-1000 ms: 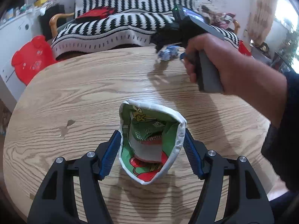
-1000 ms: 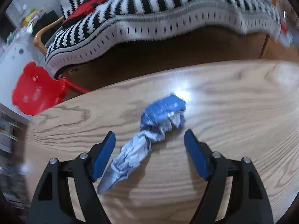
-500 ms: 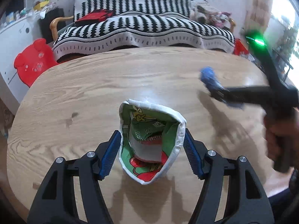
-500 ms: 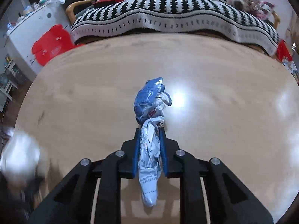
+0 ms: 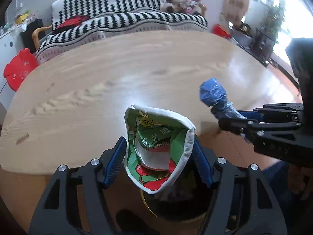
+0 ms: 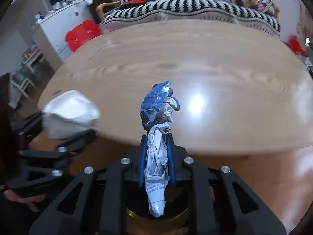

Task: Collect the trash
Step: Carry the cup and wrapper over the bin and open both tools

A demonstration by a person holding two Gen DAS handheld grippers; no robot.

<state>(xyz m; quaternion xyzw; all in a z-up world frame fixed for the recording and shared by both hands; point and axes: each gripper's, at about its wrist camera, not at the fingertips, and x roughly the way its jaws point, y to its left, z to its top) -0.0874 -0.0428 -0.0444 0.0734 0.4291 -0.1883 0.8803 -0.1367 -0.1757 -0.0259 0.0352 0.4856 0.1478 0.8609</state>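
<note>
My left gripper (image 5: 159, 152) is shut on a crumpled green and red snack bag (image 5: 158, 146) with a silver-white rim; it hangs past the near edge of the round wooden table (image 5: 117, 74). The bag shows as a silver lump in the right wrist view (image 6: 70, 113). My right gripper (image 6: 156, 156) is shut on a twisted blue and white wrapper (image 6: 158, 121), which also shows at the right of the left wrist view (image 5: 214, 94). A dark bin with a yellow rim (image 5: 176, 205) sits on the floor below both grippers, also in the right wrist view (image 6: 135, 214).
A black and white striped sofa (image 5: 121, 21) stands beyond the table. A red stool (image 5: 19, 68) is at the left, by white cabinets (image 6: 56, 31). Wooden floor (image 6: 273, 176) lies on the near side of the table.
Both grippers have drawn back from over the table to its near edge, above the bin. The right gripper closed on the blue wrapper and lifted it off the table a second ago.
</note>
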